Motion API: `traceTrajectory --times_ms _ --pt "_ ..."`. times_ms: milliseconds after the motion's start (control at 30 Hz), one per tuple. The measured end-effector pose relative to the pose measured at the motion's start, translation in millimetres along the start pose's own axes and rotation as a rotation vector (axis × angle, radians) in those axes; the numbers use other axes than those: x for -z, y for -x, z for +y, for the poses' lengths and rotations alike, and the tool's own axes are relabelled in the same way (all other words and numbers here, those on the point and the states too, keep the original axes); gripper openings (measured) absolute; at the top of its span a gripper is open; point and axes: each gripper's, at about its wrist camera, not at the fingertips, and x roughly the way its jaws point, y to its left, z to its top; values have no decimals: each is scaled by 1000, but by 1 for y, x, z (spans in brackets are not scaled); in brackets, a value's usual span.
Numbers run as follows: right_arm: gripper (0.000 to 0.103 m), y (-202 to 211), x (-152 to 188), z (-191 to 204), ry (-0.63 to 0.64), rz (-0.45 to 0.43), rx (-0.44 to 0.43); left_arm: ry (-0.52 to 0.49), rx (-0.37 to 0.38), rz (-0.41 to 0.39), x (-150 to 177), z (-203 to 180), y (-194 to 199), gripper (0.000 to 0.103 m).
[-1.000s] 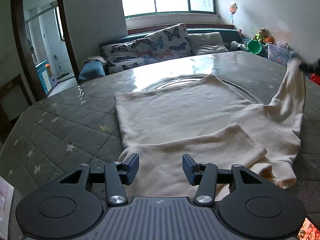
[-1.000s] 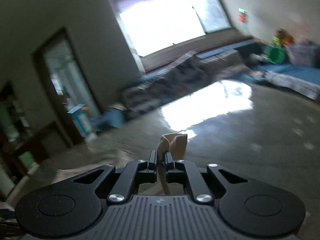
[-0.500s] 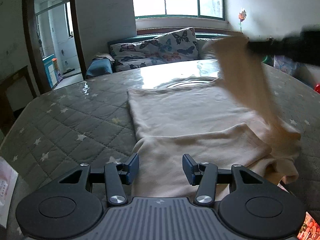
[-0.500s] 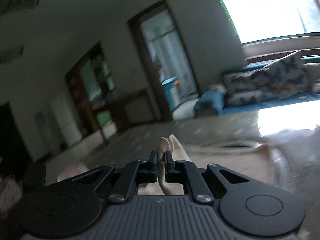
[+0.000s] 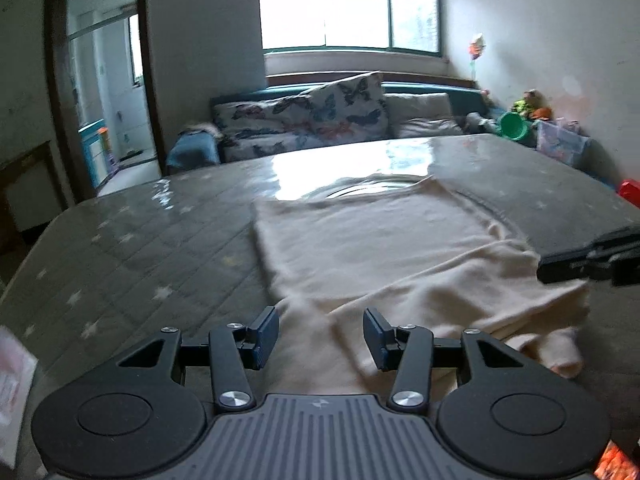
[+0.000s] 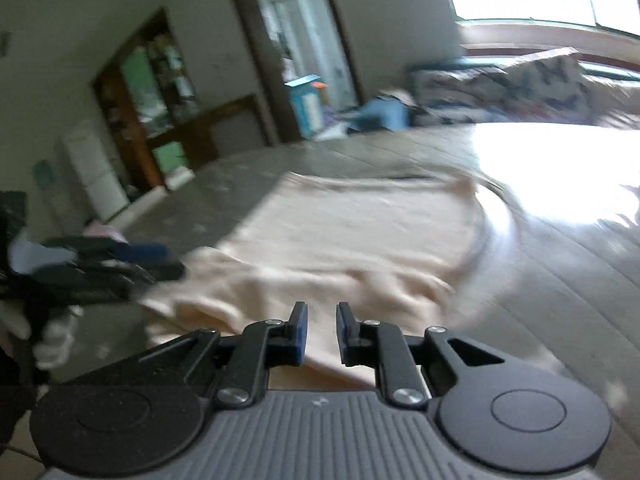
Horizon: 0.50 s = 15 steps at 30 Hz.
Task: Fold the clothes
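My left gripper [image 5: 320, 336] hovers spread over the cream knit long-sleeved top [image 5: 372, 248] on the grey star-quilted table cover [image 5: 132, 252]; my right gripper [image 6: 319, 330] is parted, empty.

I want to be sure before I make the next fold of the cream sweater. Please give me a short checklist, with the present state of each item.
1. Right gripper has let go of the sleeve: ok, its jaws stand apart with nothing between them.
2. Left gripper is free: ok, jaws wide open above the near edge of the sweater.
3. Both sleeves lie folded across the body: ok.
4. Sweater lies fully on the quilted table: ok, no edge hangs off.
5. Folded layers are smooth: cannot tell, the right wrist view is blurred.
6. Cuff is tucked in: not ok, it sticks out at the near right.
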Motion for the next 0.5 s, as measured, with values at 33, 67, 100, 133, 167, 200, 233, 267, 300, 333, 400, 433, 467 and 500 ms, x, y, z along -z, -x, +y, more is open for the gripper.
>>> traceTrajectory --times_ms 33,67,100,133,167,200,233,267,300,333,400,433,467,500 --pt "16 0 4 -6 -10 16 12 -9 14 -3 -2 -5 -2 49" --pt "16 0 8 -10 -12 34 23 -18 29 -3 -3 -9 -6 49" --pt "16 0 12 -13 -3 53 33 -32 41 1 -3 -15 -10 49" --pt "16 0 15 -14 13 66 41 -47 53 6 -4 -20 -13 49" --pt "16 2 16 -12 39 71 47 -67 57 13 -3 -25 -16 49" --pt "17 4 17 -10 65 77 53 -79 58 23 -1 -27 -18 49" --pt "19 5 16 -8 82 77 56 -91 59 34 0 -29 -20 49" --pt "19 6 13 -7 90 72 53 -103 61 44 2 -31 -22 49" --pt "19 7 11 -5 97 66 51 -114 62 55 4 -33 -24 49" --pt "19 7 8 -4 101 55 49 -114 59 59 5 -33 -24 49" --pt "19 1 0 -4 101 19 45 -101 55 49 5 -31 -20 49" --pt "19 -3 -5 -5 98 2 44 -95 54 43 5 -30 -19 46" --pt "19 -9 -9 -7 93 -12 42 -94 50 39 4 -30 -18 40" --pt "20 -16 -13 -9 86 -23 42 -93 47 35 4 -30 -17 34"
